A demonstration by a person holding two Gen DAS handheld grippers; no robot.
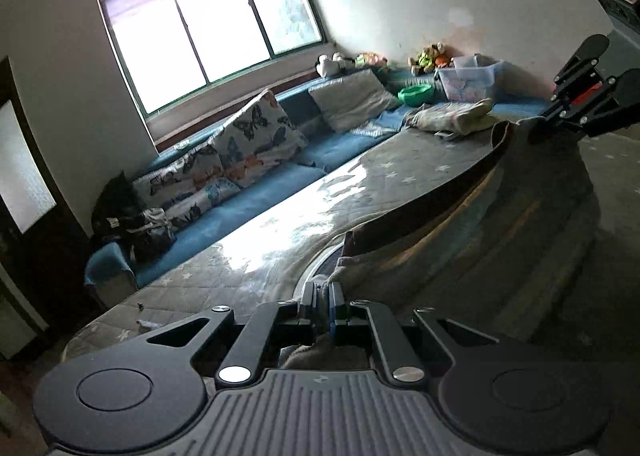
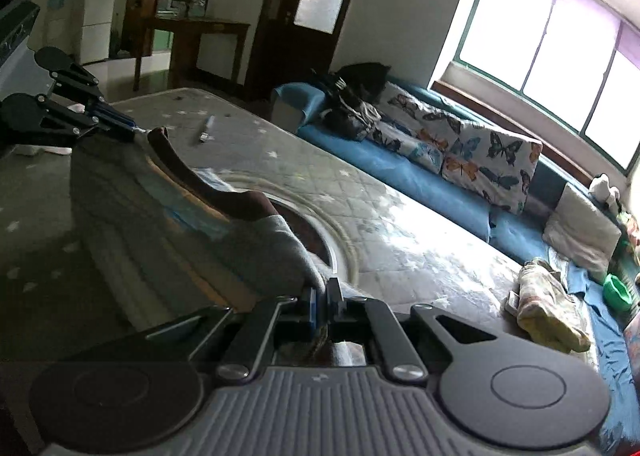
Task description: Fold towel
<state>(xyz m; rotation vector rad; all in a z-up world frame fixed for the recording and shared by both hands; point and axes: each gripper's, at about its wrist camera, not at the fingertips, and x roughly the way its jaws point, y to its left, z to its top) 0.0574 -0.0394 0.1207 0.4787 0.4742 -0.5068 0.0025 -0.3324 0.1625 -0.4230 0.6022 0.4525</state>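
Observation:
A grey towel (image 1: 500, 224) with a dark brown border hangs stretched in the air above the mattress, held by two corners. My left gripper (image 1: 322, 296) is shut on one corner, cloth bunched between its blue pads. My right gripper (image 2: 322, 296) is shut on the other corner. In the left wrist view the right gripper (image 1: 540, 124) shows at the far right, pinching the towel's top edge. In the right wrist view the left gripper (image 2: 134, 130) shows at the left, clamped on the towel (image 2: 160, 224). The brown edge sags between them.
A grey star-patterned mattress (image 1: 280, 224) lies under the towel. Beyond it runs a blue bench (image 1: 256, 200) with butterfly pillows (image 2: 492, 160), a crumpled cloth (image 2: 548, 304), a green bowl (image 1: 416, 93) and a clear bin (image 1: 468, 82). A small object (image 2: 207, 129) lies on the mattress.

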